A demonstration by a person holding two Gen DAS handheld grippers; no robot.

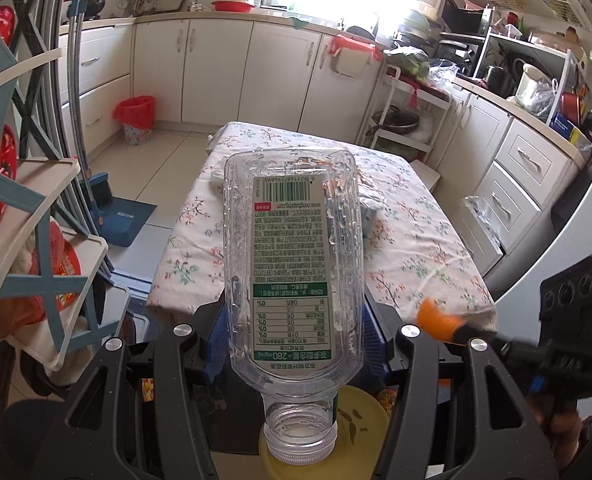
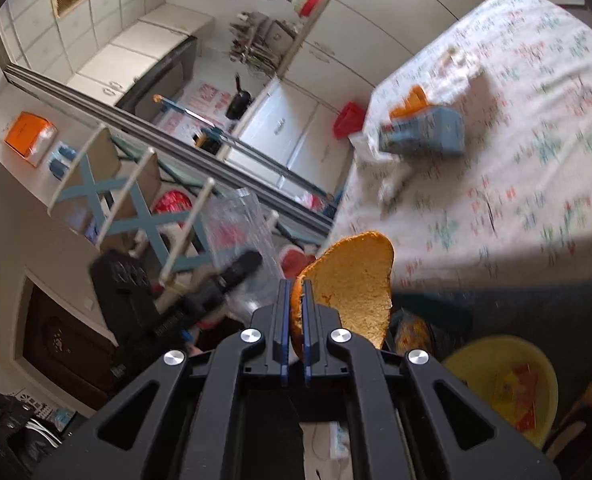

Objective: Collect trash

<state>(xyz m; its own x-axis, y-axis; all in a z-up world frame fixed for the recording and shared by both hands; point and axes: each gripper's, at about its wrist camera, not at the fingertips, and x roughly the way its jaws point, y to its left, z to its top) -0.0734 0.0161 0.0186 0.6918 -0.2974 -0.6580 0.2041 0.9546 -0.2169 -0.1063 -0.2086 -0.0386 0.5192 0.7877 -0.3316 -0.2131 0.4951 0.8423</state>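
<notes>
Left tongs (image 1: 293, 320): half spread, clamped on a clear empty bottle (image 1: 293, 264); its long axis runs straight out from the tongs, open neck toward the camera.
Right tongs (image 2: 294, 320): pressed nearly together, pinching an orange peel (image 2: 352, 284) by one edge; the rest juts up and right.
Yellow bin (image 2: 504, 384): low at the right in the right wrist view and directly under the bottle's neck in the left; likely the drop point, with both hands near.
Left on desk (image 2: 536, 160): a blue carton (image 2: 428, 132) with orange scraps, toward the far edge.
Hard to tell: motion blur smears the carton; the bin's contents are unclear.
</notes>
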